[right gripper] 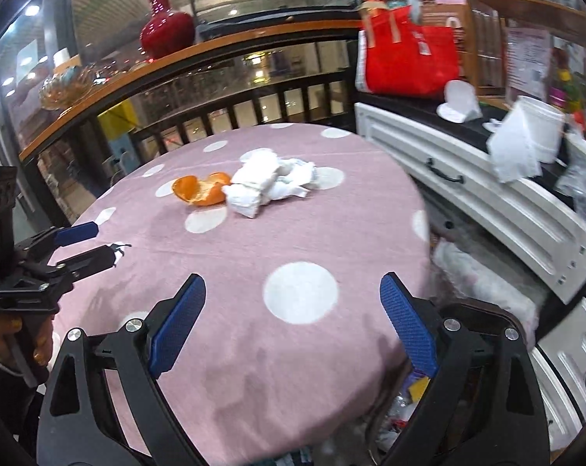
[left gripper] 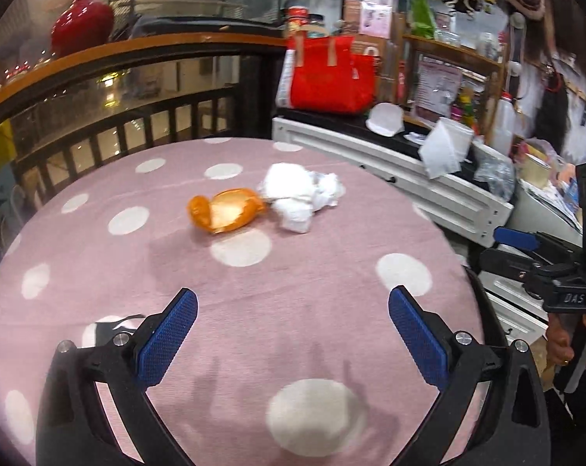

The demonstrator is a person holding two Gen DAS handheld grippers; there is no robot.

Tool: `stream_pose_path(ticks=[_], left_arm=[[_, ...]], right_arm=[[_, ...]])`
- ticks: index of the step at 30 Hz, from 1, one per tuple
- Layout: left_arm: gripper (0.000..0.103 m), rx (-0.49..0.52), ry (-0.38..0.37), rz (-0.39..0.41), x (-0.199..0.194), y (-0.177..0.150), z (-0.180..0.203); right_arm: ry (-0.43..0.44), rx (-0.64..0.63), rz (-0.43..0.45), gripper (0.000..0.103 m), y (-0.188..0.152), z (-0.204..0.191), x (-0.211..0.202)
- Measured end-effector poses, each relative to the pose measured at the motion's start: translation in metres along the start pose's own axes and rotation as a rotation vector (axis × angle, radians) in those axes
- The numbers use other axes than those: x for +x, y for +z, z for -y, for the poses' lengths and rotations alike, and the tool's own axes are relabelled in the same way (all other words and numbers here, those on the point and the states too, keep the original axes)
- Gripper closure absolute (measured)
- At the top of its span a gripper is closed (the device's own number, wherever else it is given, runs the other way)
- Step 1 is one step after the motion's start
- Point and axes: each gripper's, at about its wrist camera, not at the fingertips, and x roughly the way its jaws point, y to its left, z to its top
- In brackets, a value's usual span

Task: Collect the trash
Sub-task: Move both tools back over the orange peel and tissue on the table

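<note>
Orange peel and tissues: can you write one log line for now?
left gripper: open, empty | right gripper: open, empty | orange peel touching crumpled tissues | tablecloth: nothing collected

Round table (right gripper: 332, 240) with pink polka-dot cloth. Behind it: black railing (left gripper: 137, 116) with wooden ledge bearing a red vase (right gripper: 164, 23). White drawer cabinet (right gripper: 487, 202) at right.

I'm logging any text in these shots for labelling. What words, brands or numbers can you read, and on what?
"DAS": on the black body of the right gripper, seen from the left wrist view.
Posters and papers on the wooden shelf: print too blurred to read.
Red bag: a white tag, unreadable.
Jar labels behind the bag: blurred.
Nothing else legible.
</note>
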Motion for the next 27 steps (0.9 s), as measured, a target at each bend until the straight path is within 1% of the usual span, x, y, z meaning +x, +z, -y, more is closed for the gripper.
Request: stream_pose_path(ticks=[4,10,14,16,18,20,22,23,24,25,27], left_arm=[[0.006,-0.059,0.018,-0.03,0.014,0.003,-0.032],[0.006,-0.11,0.046,-0.058,0.041,0.018,-0.068],[0.006,-0.134,0.055,-0.068,0.064,0.032,-0.084],[0.009,-0.138,0.06,-0.079,0.078,0.039,-0.088],[0.015,-0.147,0.056,-0.096,0.093,0.047,-0.093],[0.018,-0.162,0.055,-0.106,0.105,0.053,-0.097],[0.021,-0.179,0.05,-0.12,0.119,0.058,-0.101],[0.025,-0.182,0.054,-0.129,0.125,0.06,-0.102],[0.029,-0.186,0.059,-0.139,0.131,0.061,-0.104],[0.032,-0.194,0.059,-0.153,0.138,0.062,-0.105],[0.041,-0.21,0.035,-0.176,0.148,0.063,-0.107]], right_arm=[[0.019,-0.025,-0.026,0.013,0.012,-0.009,0.025],[0.032,-0.062,-0.054,0.013,0.036,-0.019,0.063],[0.046,-0.087,-0.069,0.013,0.051,-0.03,0.085],[0.049,-0.11,-0.078,0.013,0.058,-0.036,0.099],[0.048,-0.13,-0.084,0.013,0.062,-0.043,0.111],[0.044,-0.155,-0.091,0.015,0.068,-0.049,0.125],[0.043,-0.191,-0.099,0.018,0.075,-0.056,0.14],[0.03,-0.212,-0.102,0.019,0.078,-0.059,0.149],[0.016,-0.226,-0.104,0.023,0.08,-0.06,0.155],[-0.007,-0.246,-0.11,0.026,0.083,-0.063,0.165],[-0.019,-0.267,-0.122,0.029,0.089,-0.066,0.179]])
